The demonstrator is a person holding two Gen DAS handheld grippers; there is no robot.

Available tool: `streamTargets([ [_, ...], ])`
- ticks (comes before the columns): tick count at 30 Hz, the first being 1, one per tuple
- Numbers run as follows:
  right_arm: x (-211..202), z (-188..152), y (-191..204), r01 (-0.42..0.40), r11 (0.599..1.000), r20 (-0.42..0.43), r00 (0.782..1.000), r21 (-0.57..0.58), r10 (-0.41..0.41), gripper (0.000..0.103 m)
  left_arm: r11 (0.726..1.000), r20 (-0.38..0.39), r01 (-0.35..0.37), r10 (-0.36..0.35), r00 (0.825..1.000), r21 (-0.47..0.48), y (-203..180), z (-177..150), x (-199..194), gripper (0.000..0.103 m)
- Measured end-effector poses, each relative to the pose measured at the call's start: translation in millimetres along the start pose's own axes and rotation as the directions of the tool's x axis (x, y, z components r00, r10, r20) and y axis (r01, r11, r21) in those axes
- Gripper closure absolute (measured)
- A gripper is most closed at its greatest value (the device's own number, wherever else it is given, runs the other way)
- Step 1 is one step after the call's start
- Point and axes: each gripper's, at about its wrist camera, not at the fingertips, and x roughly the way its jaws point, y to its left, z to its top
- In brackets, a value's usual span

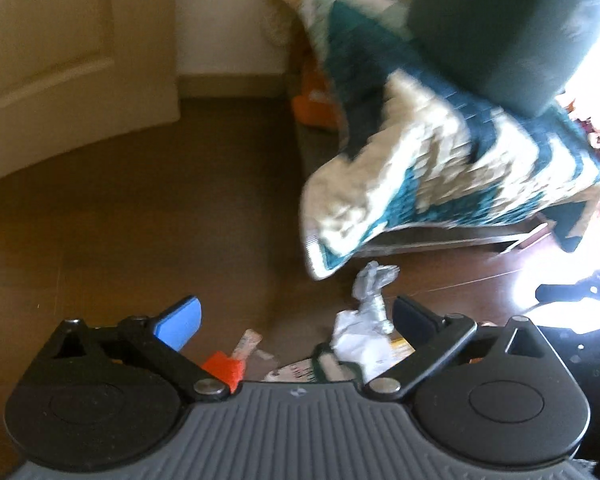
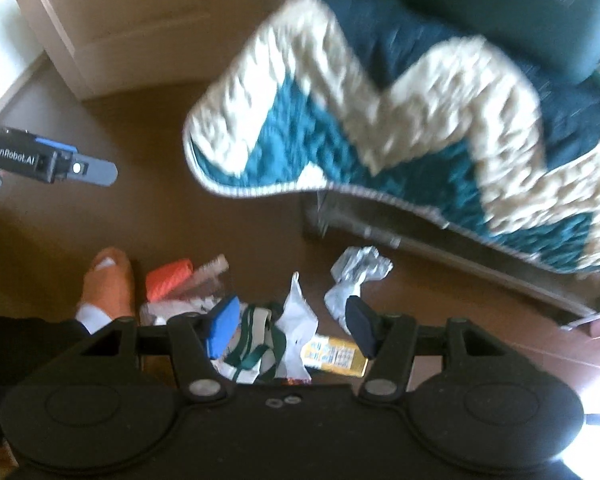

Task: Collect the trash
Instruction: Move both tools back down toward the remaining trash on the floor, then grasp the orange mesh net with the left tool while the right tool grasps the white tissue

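From my left wrist, my left gripper (image 1: 296,320) is spread wide and holds nothing; a crumpled silvery-white wrapper (image 1: 370,300) and an orange ribbed packet (image 1: 224,368) lie on the dark brown wooden floor (image 1: 140,220).

From my right wrist, my right gripper (image 2: 292,330) gapes, also holding nothing, above a white plastic scrap (image 2: 298,320) and a yellow printed carton (image 2: 336,356) (nothing collected yet, I judge).
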Motion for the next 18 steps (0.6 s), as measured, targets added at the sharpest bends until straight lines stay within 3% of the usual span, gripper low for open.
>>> streamTargets([
  [4,49,-2,0,0.007,1.000,-0.076,0.997,-0.002,-0.007,0.044,0.999,-0.069,-0.034,0.034,0.997,-0.005,28,-11,47,0.000],
  [8,92,-5,-1,0.016,1.000,-0.139,0.990,-0.003,-0.016,0.045,0.998,-0.174,-0.056,0.058,0.983,0.017,52,-27,97,0.000],
  [14,148,-8,-7,0.026,0.999,-0.214,0.977,0.019,-0.021,0.045,0.993,-0.337,-0.058,0.090,0.937,0.104,65,-63,175,0.001],
  [18,181,-10,-15,0.038,0.998,-0.255,0.967,0.046,-0.025,0.045,0.991,-0.382,-0.085,0.117,0.917,0.100,72,-87,209,0.001],
])
